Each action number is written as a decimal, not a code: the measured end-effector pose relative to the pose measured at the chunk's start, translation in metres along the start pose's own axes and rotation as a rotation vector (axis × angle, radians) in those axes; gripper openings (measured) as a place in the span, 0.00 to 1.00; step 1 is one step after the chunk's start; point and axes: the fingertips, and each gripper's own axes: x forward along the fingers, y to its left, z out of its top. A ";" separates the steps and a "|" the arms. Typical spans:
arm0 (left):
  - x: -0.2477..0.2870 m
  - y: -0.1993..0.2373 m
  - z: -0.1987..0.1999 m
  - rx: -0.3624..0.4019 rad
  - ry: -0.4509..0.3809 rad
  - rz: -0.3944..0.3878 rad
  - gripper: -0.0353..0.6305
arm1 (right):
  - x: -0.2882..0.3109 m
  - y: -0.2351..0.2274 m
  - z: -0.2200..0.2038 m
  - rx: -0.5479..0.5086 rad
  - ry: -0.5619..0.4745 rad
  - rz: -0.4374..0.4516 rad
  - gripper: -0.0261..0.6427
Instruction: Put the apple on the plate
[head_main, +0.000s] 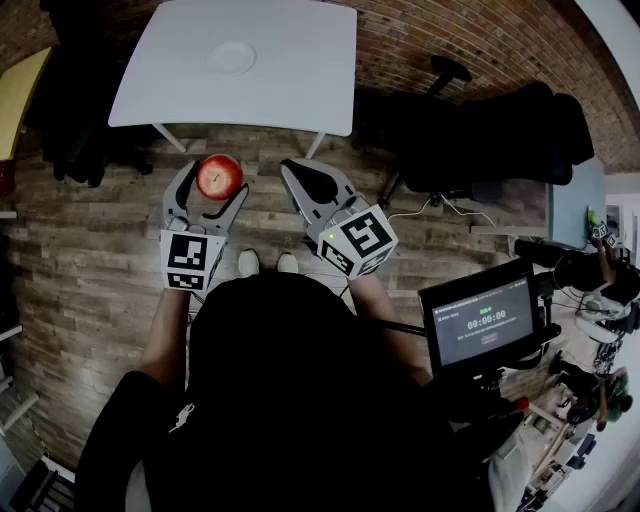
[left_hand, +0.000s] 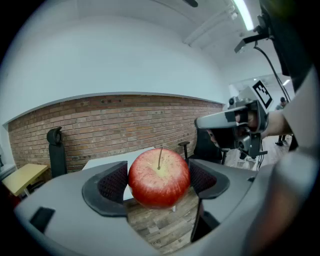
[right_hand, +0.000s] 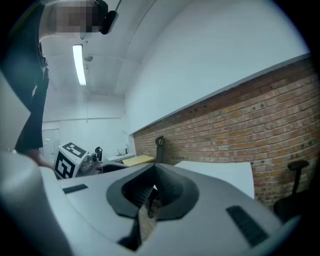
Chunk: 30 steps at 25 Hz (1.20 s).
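Apple (head_main: 219, 176) is pinched in our left gripper (head_main: 212, 184), in the air above the wood floor (head_main: 90, 250) and well short of the table (head_main: 290, 90). In the left gripper view the jaws stand wide, and both dark pads (left_hand: 112, 181) press on the red fruit, one at its 9 o'clock and one at its 3 o'clock. Its stem points up toward 12 o'clock. The gripper tilts slightly downward.

From the head view, we see the plate (head_main: 231, 56) lying on the white table at 12 o'clock from the apple, well apart from it. It is white on white and faint, and nothing lies on it.

Our right gripper (head_main: 303, 170) is at 3 o'clock from the left one, just beside it, and we hold it about level. In its own view the jaws are pressed together, with only a thin slit below the tips and nothing between them. Its marker cube (head_main: 357, 240) faces up toward us.

A brick wall (head_main: 480, 40) runs behind the table. A black chair (head_main: 500, 130) stands at 2 o'clock from the grippers, and a small screen (head_main: 487, 322) sits at 4 o'clock, near our right elbow.
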 end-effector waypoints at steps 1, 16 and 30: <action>-0.001 0.001 0.000 0.000 0.002 0.000 0.64 | 0.002 0.000 0.001 -0.001 -0.001 0.001 0.04; -0.001 0.014 -0.001 -0.015 0.007 -0.004 0.64 | 0.010 0.001 0.003 0.044 0.017 0.004 0.04; -0.004 0.027 -0.006 -0.026 -0.003 -0.023 0.64 | 0.009 -0.003 -0.007 0.041 0.053 -0.049 0.04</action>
